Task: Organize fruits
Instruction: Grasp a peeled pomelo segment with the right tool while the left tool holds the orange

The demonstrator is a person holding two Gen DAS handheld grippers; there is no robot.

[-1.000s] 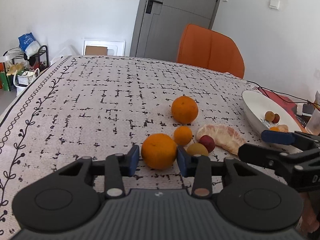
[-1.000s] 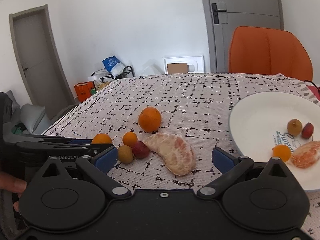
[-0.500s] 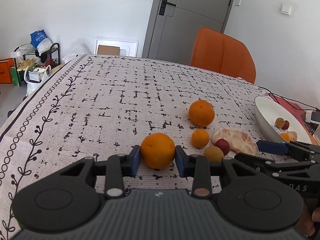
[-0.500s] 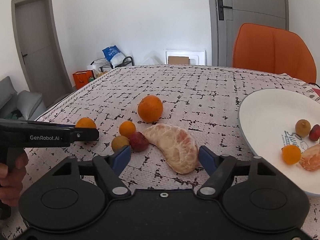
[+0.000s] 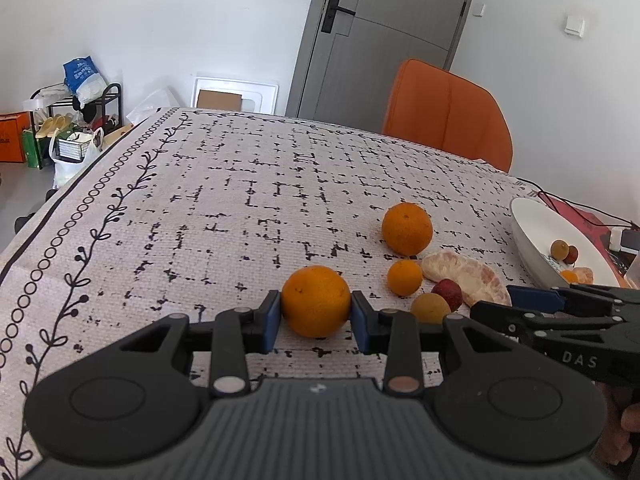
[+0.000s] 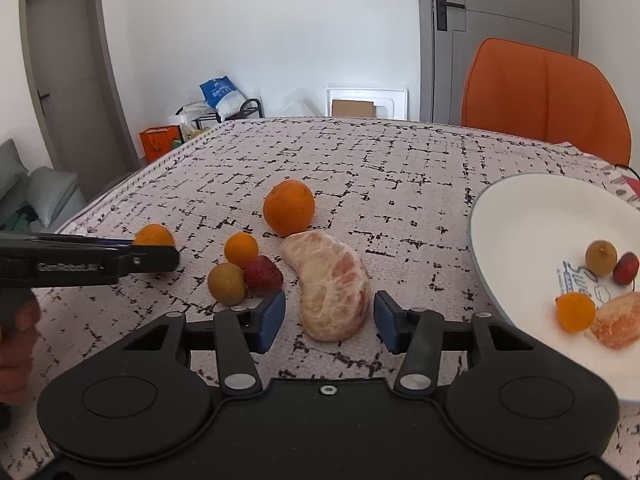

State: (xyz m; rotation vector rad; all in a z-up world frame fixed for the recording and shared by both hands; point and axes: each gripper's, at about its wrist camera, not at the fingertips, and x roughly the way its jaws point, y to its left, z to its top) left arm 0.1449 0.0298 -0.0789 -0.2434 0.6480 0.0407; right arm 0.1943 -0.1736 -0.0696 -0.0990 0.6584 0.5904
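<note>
Gripping an orange (image 5: 316, 300), the left gripper (image 5: 315, 320) has both blue pads touching the fruit's sides, jaws clamped on it just above or on the tablecloth (image 5: 224, 208) — cannot tell if it's lifted. Right gripper (image 6: 330, 318) has its jaws apart, straddling the near end of the peeled pomelo segment (image 6: 330, 288); pads sit just beside the segment, and contact isn't visible. Segment lies flat on the cloth, curved, in the middle of the table toward its right edge. Just left of it: a red fruit (image 6: 263, 274) touching a yellow-brown round fruit (image 6: 227, 283), with a small orange (image 6: 241, 249) right behind them. A second large orange (image 6: 289, 207) sits behind the segment's far end, close to it. White plate (image 6: 520, 216) at the right edge of the table holds a brown round fruit (image 6: 601, 257), a red fruit (image 6: 626, 268) beside it, a small orange fruit (image 6: 575, 312) and a peeled citrus piece (image 6: 618, 322) touching that. In the right wrist view the left gripper comes in from the left edge, its orange partly hidden behind the finger. Orange chair (image 5: 448, 116) stands at the far edge of the table, grey door (image 5: 384, 36) behind it.
</note>
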